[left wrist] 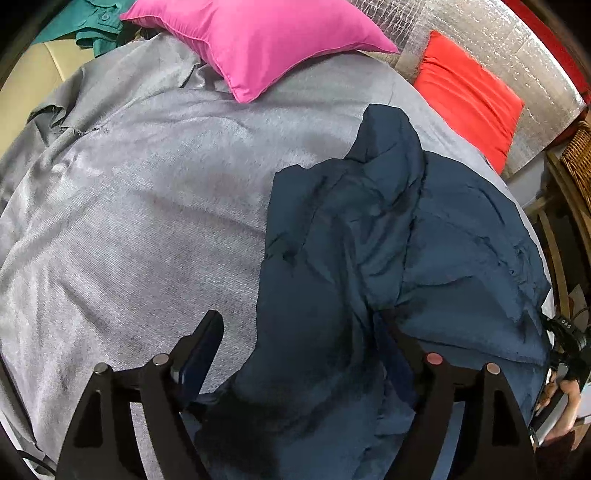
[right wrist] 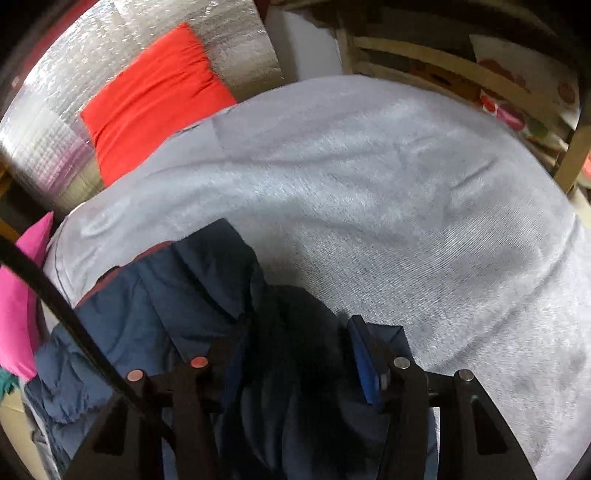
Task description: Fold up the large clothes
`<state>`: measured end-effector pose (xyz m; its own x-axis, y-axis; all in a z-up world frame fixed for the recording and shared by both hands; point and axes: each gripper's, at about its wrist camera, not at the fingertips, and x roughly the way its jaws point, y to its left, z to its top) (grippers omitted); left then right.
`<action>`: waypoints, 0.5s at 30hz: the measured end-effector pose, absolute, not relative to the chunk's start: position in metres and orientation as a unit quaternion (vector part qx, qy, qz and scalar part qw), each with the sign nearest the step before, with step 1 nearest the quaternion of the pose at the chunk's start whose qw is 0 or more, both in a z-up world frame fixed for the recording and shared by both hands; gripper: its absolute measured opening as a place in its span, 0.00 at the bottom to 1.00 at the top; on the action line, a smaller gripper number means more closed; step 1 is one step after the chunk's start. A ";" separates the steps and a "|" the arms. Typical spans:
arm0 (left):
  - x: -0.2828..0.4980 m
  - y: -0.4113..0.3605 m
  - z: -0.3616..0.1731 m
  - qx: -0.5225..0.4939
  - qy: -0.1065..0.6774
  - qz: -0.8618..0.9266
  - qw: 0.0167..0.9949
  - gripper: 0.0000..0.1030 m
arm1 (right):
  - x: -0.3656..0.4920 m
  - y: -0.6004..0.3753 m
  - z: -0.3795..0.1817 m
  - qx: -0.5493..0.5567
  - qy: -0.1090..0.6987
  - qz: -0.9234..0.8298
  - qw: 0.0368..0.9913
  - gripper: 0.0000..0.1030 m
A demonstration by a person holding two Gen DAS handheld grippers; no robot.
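A navy padded jacket (left wrist: pixel 369 240) lies crumpled on the grey bed cover (left wrist: pixel 147 203), toward its right side. My left gripper (left wrist: pixel 299 350) stands open over the jacket's near edge. Fabric lies between the jaws, and the left pad (left wrist: pixel 195 358) is clear of it. In the right wrist view the jacket (right wrist: pixel 159 302) bunches up from the lower left. My right gripper (right wrist: pixel 295 354) is shut on a dark fold of it, which fills the gap up to the blue pad (right wrist: pixel 364 362). The held fold hides the cloth beneath.
A pink pillow (left wrist: pixel 251 40) and a red pillow (left wrist: pixel 469 96) rest at the head of the bed against silver foil (left wrist: pixel 480 29). A teal garment (left wrist: pixel 96 22) lies at the far left. Wooden furniture (right wrist: pixel 461 74) stands beyond the bed. A person's hand (left wrist: pixel 561 398) shows at the right edge.
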<state>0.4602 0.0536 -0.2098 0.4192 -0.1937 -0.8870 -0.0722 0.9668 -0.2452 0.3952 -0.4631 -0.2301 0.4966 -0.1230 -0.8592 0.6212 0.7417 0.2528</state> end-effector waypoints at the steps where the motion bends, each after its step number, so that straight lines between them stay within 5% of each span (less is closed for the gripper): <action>1: 0.460 0.053 -0.209 -0.122 0.537 -0.037 0.834 0.80 | 0.390 -0.461 -0.224 0.275 0.443 -0.225 0.823 0.54; 7: 0.447 0.048 -0.183 -0.111 0.491 -0.064 0.862 0.80 | 0.345 -0.446 -0.176 0.258 0.356 -0.188 0.878 0.54; 15: 0.428 0.011 -0.165 -0.055 0.454 -0.123 0.881 0.80 | 0.281 -0.398 -0.173 0.249 0.348 -0.076 0.901 0.50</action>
<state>0.4280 0.0107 -0.1646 0.5567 -0.2662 -0.7869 0.1665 0.9638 -0.2083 0.2813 -0.3982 -0.1728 0.7463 0.0358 -0.6647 0.3107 0.8644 0.3954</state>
